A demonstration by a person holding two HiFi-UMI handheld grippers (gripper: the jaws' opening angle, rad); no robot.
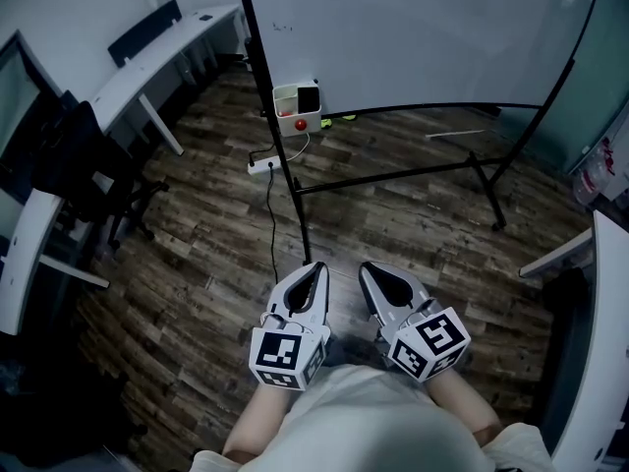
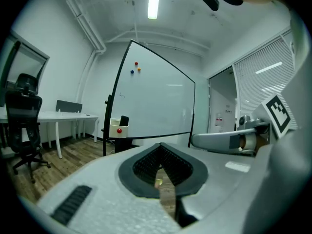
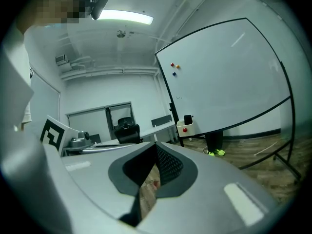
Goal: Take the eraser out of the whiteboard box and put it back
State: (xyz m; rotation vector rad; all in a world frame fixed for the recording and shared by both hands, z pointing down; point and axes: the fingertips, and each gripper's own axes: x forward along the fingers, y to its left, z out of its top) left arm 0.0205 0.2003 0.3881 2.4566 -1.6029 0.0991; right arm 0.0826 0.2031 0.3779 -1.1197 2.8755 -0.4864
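Grey left gripper (image 1: 318, 267) beside right gripper (image 1: 365, 269), both forward

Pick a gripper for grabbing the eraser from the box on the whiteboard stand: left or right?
Left, marginally. The box with the eraser lies almost straight ahead of the left gripper; the right gripper sits off to the side. Both are far away, jaws together.

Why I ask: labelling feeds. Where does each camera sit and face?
Head view: on the person's head, looking steeply down at the floor, whiteboard and box; shows left gripper, right gripper, forearms.
Left gripper view: on the left gripper, facing level along its shut fingers to the whiteboard; right gripper shows at right.
Right gripper view: on the right gripper, facing along its shut fingers to the whiteboard; left gripper shows at left.
Shared: all three see whiteboard and box.
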